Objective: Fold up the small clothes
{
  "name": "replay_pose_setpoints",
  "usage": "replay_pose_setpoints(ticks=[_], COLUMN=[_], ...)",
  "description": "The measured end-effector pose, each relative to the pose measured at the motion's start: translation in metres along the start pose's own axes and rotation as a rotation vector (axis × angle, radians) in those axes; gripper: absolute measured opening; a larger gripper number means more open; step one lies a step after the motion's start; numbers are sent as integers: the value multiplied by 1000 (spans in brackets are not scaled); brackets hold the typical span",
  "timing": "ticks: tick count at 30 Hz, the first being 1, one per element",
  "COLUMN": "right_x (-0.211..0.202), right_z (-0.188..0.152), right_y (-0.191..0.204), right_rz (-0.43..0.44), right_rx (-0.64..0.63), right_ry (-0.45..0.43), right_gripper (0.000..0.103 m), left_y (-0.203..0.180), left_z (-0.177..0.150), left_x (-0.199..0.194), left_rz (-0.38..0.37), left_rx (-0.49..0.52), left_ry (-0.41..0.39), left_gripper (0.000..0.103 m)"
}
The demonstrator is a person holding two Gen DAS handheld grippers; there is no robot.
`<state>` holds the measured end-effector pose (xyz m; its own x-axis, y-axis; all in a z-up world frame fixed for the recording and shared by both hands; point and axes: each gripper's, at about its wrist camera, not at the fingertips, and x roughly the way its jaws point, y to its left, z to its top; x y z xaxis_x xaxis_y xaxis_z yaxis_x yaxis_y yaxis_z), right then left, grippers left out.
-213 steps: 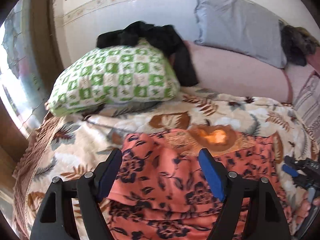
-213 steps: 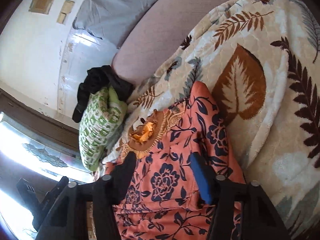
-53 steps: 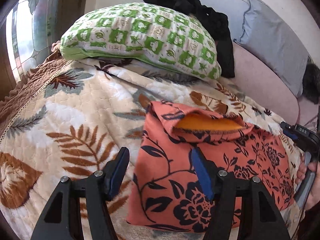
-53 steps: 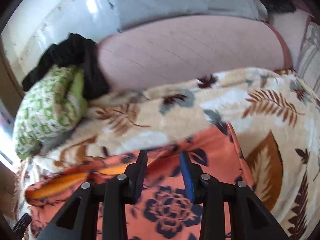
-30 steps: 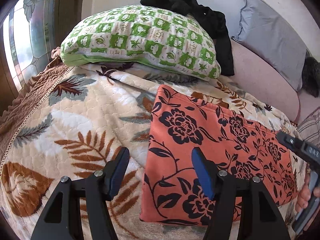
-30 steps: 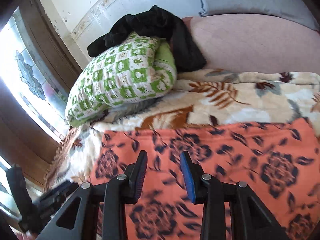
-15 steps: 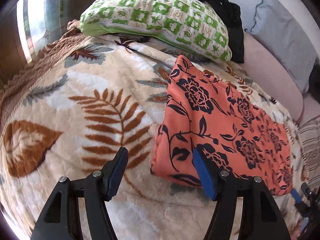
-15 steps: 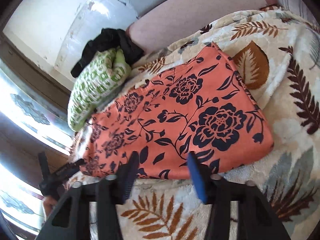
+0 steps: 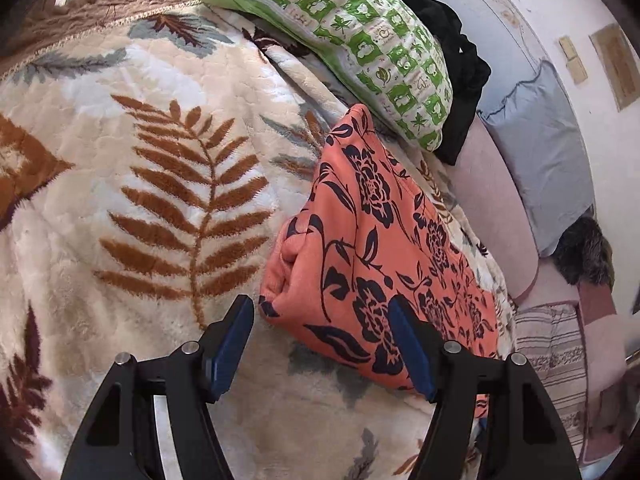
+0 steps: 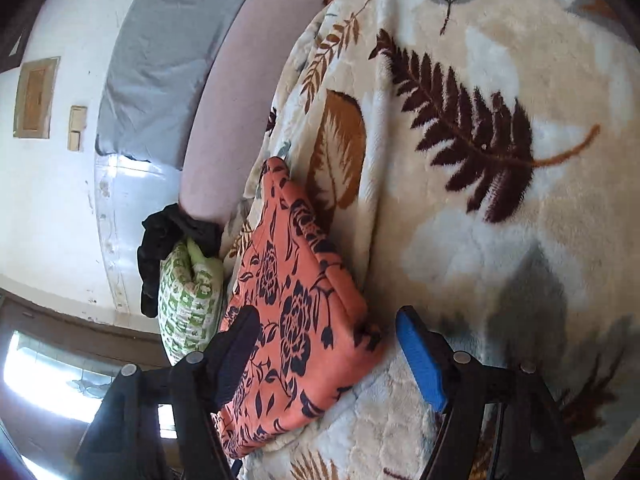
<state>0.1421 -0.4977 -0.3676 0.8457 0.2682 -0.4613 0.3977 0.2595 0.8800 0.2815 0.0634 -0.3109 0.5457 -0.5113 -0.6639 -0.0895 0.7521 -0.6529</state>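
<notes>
An orange garment with a dark flower print lies folded into a long rectangle on the leaf-patterned blanket. My left gripper is open and empty, its jaws set around the garment's near left corner, just above it. In the right wrist view the same garment runs away from me. My right gripper is open and empty, its jaws straddling the garment's near right corner.
A green and white checked pillow lies at the garment's far end, with a black garment behind it. A pink bolster and a grey pillow lie along the wall. A striped cloth lies at the right.
The orange garment was folded over on itself and now lies flat with only the flowered side showing. Both grippers pulled back and opened wide at its near corners.
</notes>
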Motion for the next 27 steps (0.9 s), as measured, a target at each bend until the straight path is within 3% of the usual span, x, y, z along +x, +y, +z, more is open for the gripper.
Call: replay_pose_setpoints(ticks=[2,6,7,8,11,13,14,16,18,19,21,22,24,25,26,27], right_x=[13,41,45,46,42,39,36,36,43,50,58,58,57,58,62,68], right_z=[2,-3,-6,-8,-8,0,4,10,7,2,-8,-11,-12,-12,-11,-10], right_y=[3,26,31,36,39,28,19,9,15,21,31,34,37,36,32,25], right_rz=[38,26,35,38,0,-50,-76,-80,-83,-67,-43,-34,-32,-51,-66,-75], right_rx=[-8,-135,-151,-174,-206,-154,-115,-72,-121,-160,-211,-237,-273,-282,-268,-240], right_ry=[31,82,99,111,101,66,44,39,64,110,146,136,114,108,117,136], right_gripper=[74,74,74,74,74,74,74,73,73,73,71,62,39,39,39,39], left_y=[1,-6,-8,-12,-17,-13,-13,-17,-26,-29,-32,-32,-31,-30,-29,-28], left_z=[1,1,0,0,0,0,0,-2,-4,-5,-5,-4,-2,-1,-1,-1], left_x=[10,17,15,14,16,21,25,31,32,31,29,27,27,28,30,34], left_rz=[-18,-29,-43,-45,9,34,36,45,59,63,70,66,50,52,53,47], left_rx=[-27,-16,-7,5,42,12,1,11,56,73,79,79,71,61,48,34], left_ry=[12,0,-10,-19,-29,-29,-22,-21,-41,-49,-80,-96,-96,-91,-81,-65], left_gripper=[70,68,63,52,51,59,71,75,74,72,45,37,37,37,44,58])
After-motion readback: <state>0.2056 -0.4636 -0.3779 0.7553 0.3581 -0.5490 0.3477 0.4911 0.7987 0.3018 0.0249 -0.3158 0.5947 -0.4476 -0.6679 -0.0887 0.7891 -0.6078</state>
